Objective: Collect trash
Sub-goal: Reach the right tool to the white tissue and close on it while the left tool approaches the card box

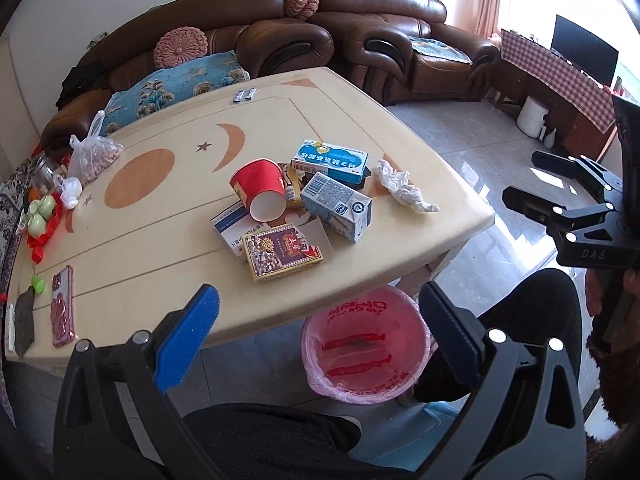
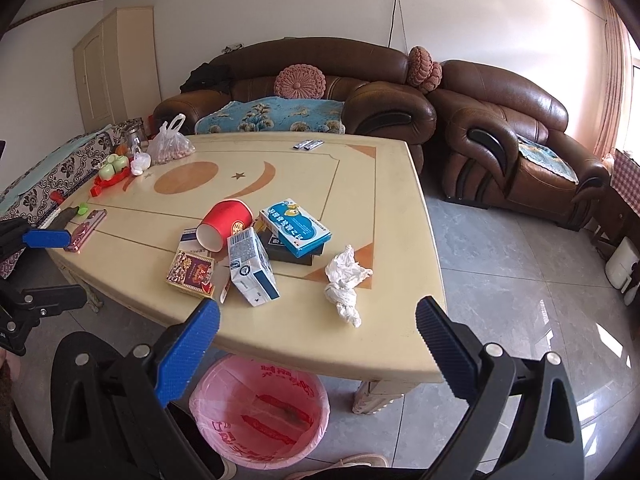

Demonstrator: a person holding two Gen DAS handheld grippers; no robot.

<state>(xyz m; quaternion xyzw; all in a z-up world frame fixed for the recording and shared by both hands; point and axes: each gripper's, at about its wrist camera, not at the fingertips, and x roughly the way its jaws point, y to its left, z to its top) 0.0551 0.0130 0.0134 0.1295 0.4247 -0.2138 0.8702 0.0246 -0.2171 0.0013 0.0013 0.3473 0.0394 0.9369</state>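
Note:
A heap of trash lies on the cream table (image 1: 168, 248) (image 2: 392, 208): a red paper cup (image 1: 260, 190) (image 2: 226, 224) on its side, a milk carton (image 1: 338, 210) (image 2: 252, 266), a blue medicine box (image 1: 330, 160) (image 2: 296, 228), a patterned card box (image 1: 282, 252) (image 2: 191, 274) and a crumpled tissue (image 1: 402, 186) (image 2: 346, 284). A bin with a pink liner (image 1: 364, 348) (image 2: 260, 408) stands on the floor at the table's near edge. My left gripper (image 1: 318, 312) is open and empty, held before the table edge above the bin. My right gripper (image 2: 318, 326) is open and empty, near the tissue.
A phone (image 1: 62, 308) (image 2: 86, 230), a bag of nuts (image 1: 94, 156) (image 2: 170, 146), green cups (image 1: 40, 212) and two small sachets (image 1: 244, 95) (image 2: 307, 145) lie on the table's left and far side. Brown sofas (image 2: 320, 92) stand behind. My knees (image 1: 532, 312) are beside the bin.

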